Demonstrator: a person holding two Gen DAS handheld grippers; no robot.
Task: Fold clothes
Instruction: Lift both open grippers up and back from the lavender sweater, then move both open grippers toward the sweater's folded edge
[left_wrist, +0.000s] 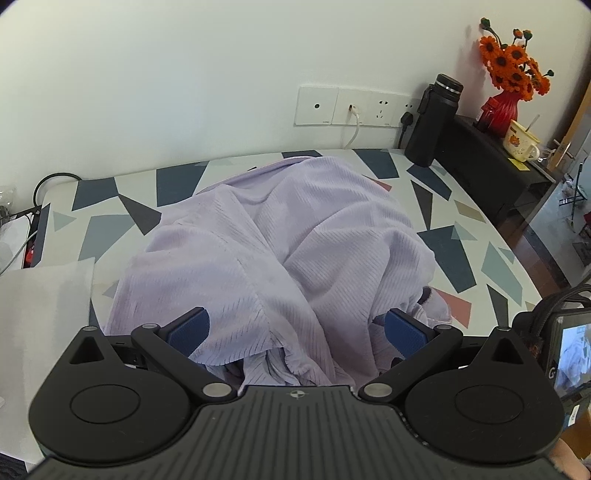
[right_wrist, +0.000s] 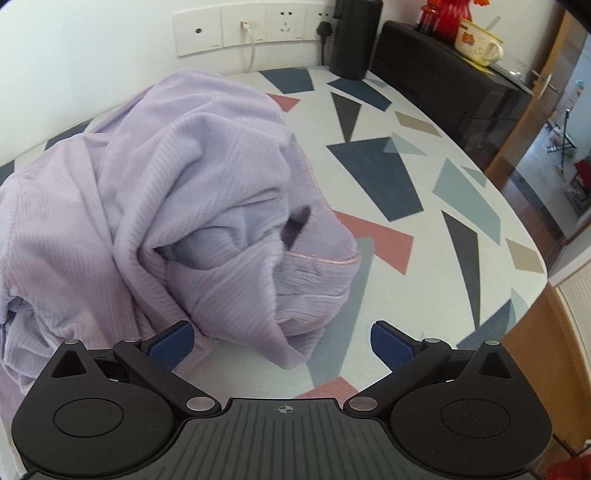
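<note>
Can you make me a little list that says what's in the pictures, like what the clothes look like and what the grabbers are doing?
clothes: one purple garment, crumpled in a heap, not folded yet
table: patterned tabletop with colourful shapes, under the garment
left gripper: jaws open, cloth bunched between them
right gripper: jaws open, at the heap's near edge, holding nothing
back of table: black flask, red vase of orange flowers, mug
wall: sockets with plugs in

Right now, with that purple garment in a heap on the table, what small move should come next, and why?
Probably close the left gripper on the near fold. The purple garment lies bunched on the patterned table, not flat, and cloth already sits between the left gripper's open fingers. The right gripper is open too, with cloth at its left finger only. Pinching an edge would let the heap be spread.
</note>
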